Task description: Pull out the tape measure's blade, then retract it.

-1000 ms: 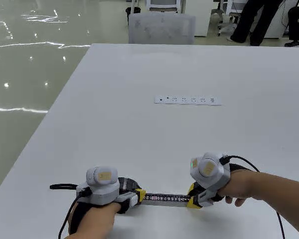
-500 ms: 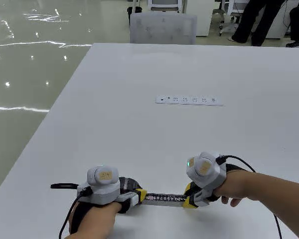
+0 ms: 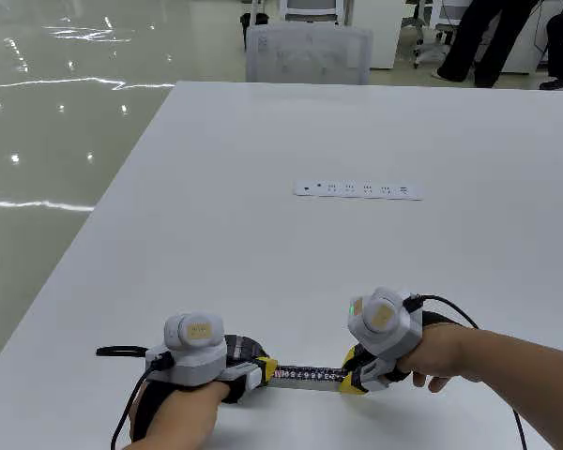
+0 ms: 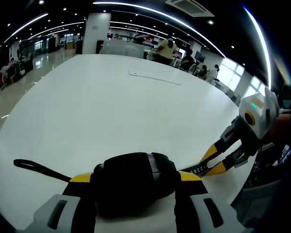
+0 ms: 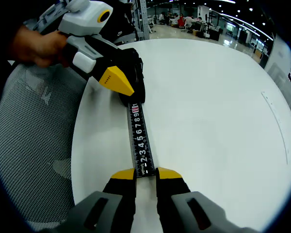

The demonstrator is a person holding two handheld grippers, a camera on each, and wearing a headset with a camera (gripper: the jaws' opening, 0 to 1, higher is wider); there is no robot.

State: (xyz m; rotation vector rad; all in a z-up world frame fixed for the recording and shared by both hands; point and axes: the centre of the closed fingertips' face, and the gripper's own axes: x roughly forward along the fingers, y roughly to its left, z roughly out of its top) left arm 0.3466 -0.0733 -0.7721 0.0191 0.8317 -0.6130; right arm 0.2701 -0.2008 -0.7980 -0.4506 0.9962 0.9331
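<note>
Tape held at both ends, lower frame.
Your left tongs (image 4: 136, 175) clamp the rigid round black case (image 4: 134, 190); right tongs (image 5: 145, 173) pinch the thin, springy black blade (image 5: 137, 128) by its tip, which is likely slippery.

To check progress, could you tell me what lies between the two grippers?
The blade spans from the left gripper to the right gripper, in the head view.

Head view looking down over table (image 3: 263, 253), gripper views low, close, facing each other along blade (image 5: 138, 132)

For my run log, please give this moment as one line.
blade: partly out | left gripper: shut on tape measure | right gripper: shut on blade
</note>
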